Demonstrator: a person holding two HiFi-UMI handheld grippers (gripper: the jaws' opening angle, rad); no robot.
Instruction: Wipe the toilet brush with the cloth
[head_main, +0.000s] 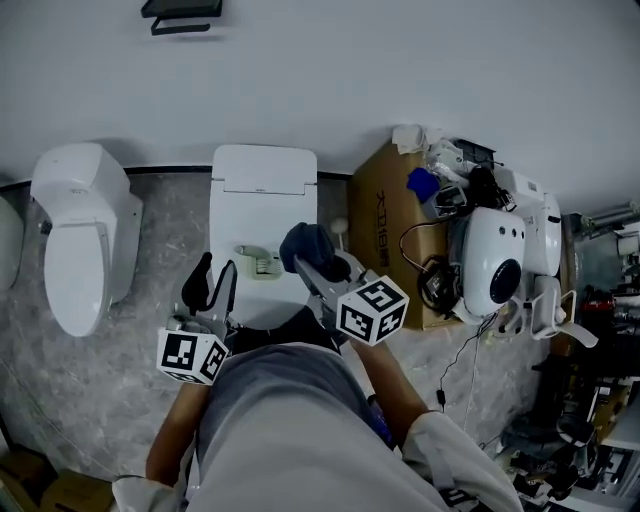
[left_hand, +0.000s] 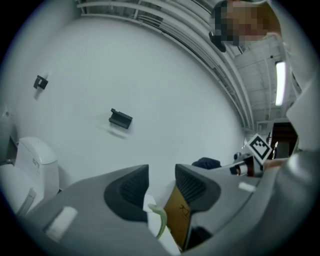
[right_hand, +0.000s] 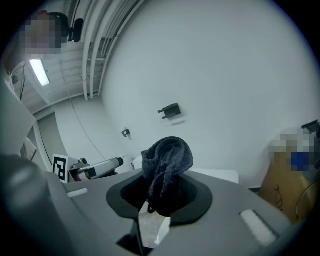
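Observation:
My right gripper (head_main: 312, 262) (right_hand: 165, 194) is shut on a dark blue cloth (head_main: 304, 243) (right_hand: 167, 159), which bunches up above its jaws over the white toilet (head_main: 262, 185). A pale green and white toilet brush (head_main: 258, 263) lies on the toilet just left of the cloth. In the left gripper view a curved pale green part of the brush (left_hand: 159, 221) shows low down, beyond the gap. My left gripper (head_main: 212, 286) (left_hand: 161, 183) is open at the toilet's left side, with nothing between its pads.
A second white toilet (head_main: 80, 230) stands at the left. To the right of the near toilet is a cardboard box (head_main: 385, 225), then a white machine (head_main: 495, 262) with cables. A black fitting (head_main: 181, 13) hangs on the white wall. The floor is grey marble.

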